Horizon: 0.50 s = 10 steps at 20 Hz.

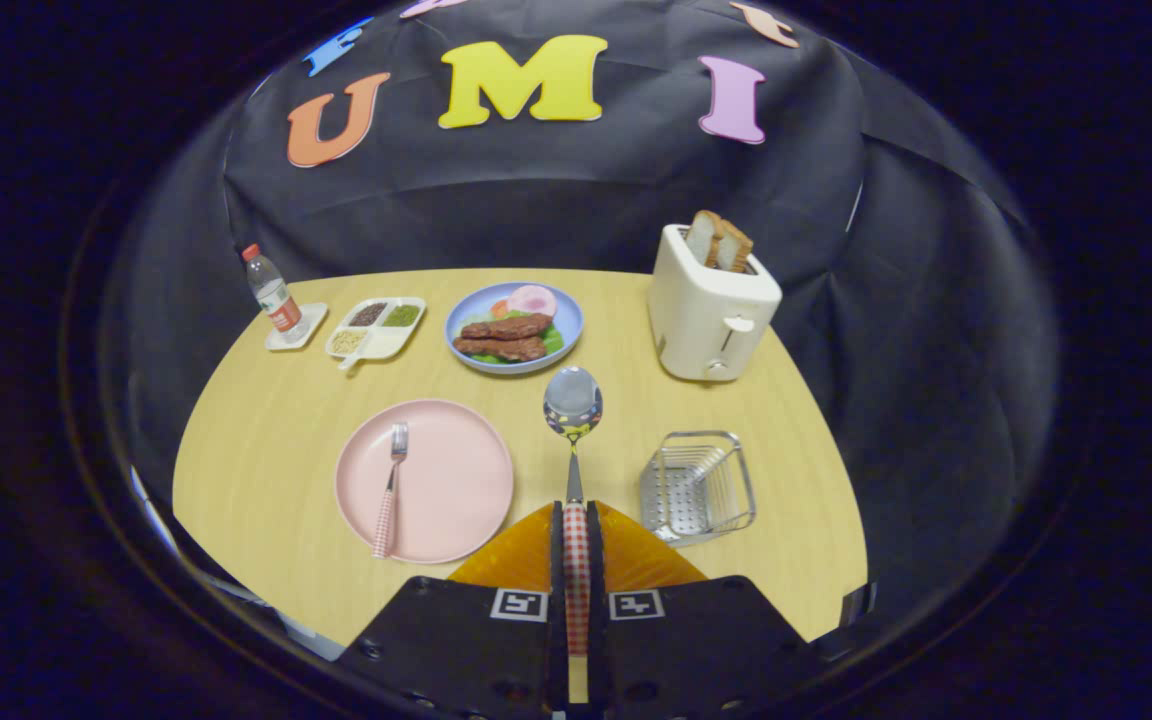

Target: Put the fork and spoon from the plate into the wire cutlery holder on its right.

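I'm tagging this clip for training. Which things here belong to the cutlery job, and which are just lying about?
Job: spoon clamped in the gripper; fork on the pink plate; wire cutlery holder.

Lying about: toaster, blue food plate, divided dish, water bottle.

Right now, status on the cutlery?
Hand-held gripper shut on spoon handle. Fork on pink plate. Wire holder right of fingers, unobstructed.

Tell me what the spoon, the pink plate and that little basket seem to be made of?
The spoon, whose handle the gripper is shut on, looks like polished metal: its bowl mirrors the room; the handle has a red checked covering, perhaps plastic. The pink plate looks like matte plastic, with no glare. The wire cutlery holder seems to be shiny steel wire with a perforated base.
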Tool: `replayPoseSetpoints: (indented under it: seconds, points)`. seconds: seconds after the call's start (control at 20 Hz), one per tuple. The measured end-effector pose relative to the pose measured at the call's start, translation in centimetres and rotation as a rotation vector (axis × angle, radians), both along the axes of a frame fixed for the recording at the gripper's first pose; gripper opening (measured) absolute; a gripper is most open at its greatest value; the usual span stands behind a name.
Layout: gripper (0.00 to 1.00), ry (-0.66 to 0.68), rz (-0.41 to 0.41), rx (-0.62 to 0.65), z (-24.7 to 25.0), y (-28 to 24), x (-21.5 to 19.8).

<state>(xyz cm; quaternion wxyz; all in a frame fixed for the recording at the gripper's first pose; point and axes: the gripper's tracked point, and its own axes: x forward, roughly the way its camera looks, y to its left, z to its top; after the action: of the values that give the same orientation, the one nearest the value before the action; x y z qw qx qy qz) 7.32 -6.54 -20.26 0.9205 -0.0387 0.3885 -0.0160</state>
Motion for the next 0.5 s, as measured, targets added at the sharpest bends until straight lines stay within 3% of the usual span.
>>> replayPoseSetpoints:
  seconds: [0.2, 0.5]
  points:
    - [0.08, 0.028, -0.046, -0.012, 1.2, -5.5, -0.3]
    - [0.07, 0.132, -0.048, 0.02, 1.3, -10.5, -0.9]
